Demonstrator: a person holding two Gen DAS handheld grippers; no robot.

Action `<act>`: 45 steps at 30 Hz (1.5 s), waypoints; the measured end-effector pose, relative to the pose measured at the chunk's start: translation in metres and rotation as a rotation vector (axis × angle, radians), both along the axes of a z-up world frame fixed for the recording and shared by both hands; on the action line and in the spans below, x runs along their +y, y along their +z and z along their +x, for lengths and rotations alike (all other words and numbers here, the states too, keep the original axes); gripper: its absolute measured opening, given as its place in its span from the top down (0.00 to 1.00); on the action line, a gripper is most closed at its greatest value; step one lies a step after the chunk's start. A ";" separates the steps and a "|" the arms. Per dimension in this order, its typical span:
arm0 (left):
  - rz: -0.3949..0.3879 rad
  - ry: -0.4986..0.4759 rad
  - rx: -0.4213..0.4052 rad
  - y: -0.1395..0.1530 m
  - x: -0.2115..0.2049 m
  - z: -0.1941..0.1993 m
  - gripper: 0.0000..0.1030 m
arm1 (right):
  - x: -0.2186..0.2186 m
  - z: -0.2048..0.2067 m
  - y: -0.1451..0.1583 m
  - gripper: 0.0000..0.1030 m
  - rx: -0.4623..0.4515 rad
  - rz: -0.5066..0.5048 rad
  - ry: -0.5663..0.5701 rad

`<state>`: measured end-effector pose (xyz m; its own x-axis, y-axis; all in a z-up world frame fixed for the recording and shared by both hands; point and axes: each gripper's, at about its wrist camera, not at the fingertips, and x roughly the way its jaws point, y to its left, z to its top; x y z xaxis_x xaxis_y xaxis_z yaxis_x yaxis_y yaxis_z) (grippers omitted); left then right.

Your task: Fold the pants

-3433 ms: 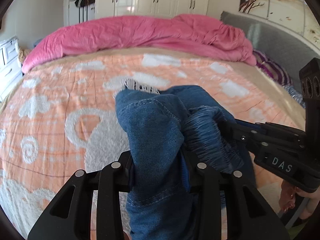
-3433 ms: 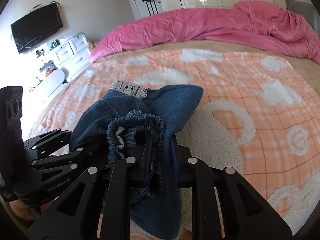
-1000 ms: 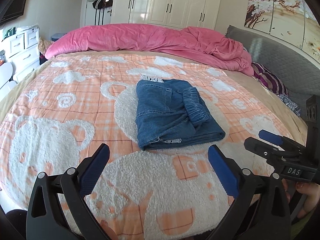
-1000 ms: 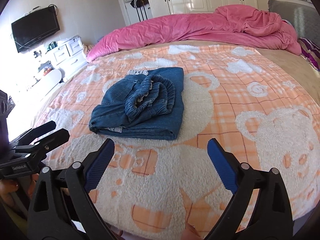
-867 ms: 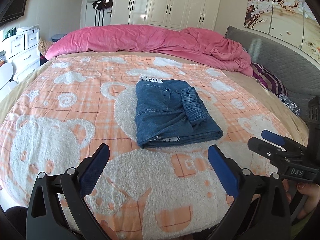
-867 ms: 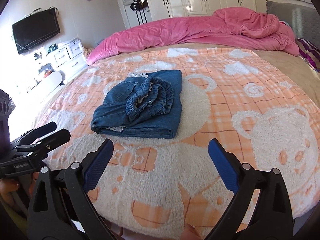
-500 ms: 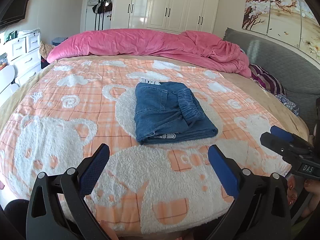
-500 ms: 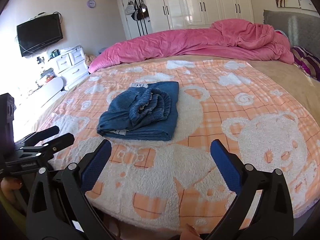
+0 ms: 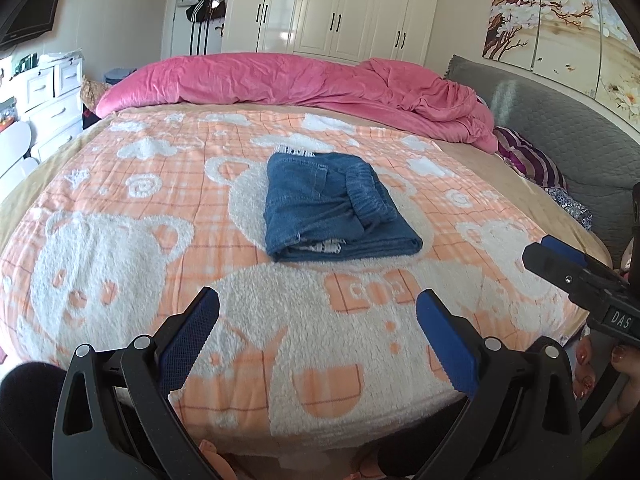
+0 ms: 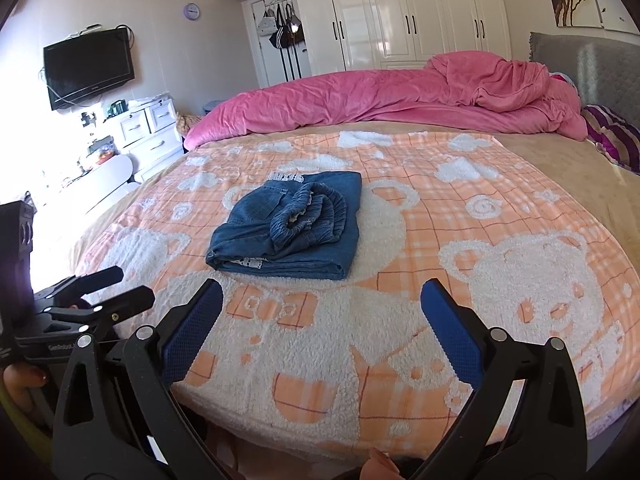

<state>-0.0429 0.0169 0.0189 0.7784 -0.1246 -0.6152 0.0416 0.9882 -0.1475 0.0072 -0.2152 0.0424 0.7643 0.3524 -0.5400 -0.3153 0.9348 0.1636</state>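
The blue denim pants lie folded into a compact rectangle on the orange bear-pattern blanket, elastic waistband bunched on top. My left gripper hangs open near the bed's front edge, well short of the pants, nothing between its blue pads. My right gripper is likewise open and empty, also back from the pants. Each gripper shows at the side of the other's view: the right one and the left one.
A crumpled pink duvet lies across the far side of the bed. A grey headboard and striped pillow are at the right. White drawers and a wall TV stand left; wardrobes line the back wall.
Both grippers, earlier shut on the pants, have let go and drawn back toward the bed's front edge. The folded pants now look smaller and farther away, lying still.
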 end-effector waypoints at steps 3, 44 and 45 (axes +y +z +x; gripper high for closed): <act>0.001 0.001 0.003 -0.003 -0.001 -0.003 0.04 | -0.001 -0.002 -0.001 0.09 -0.005 0.002 -0.002; -0.007 0.018 0.112 -0.052 0.005 0.025 0.04 | 0.008 0.015 -0.051 0.09 0.092 -0.069 -0.017; -0.007 0.017 0.113 -0.052 0.005 0.025 0.04 | 0.007 0.015 -0.051 0.09 0.093 -0.069 -0.017</act>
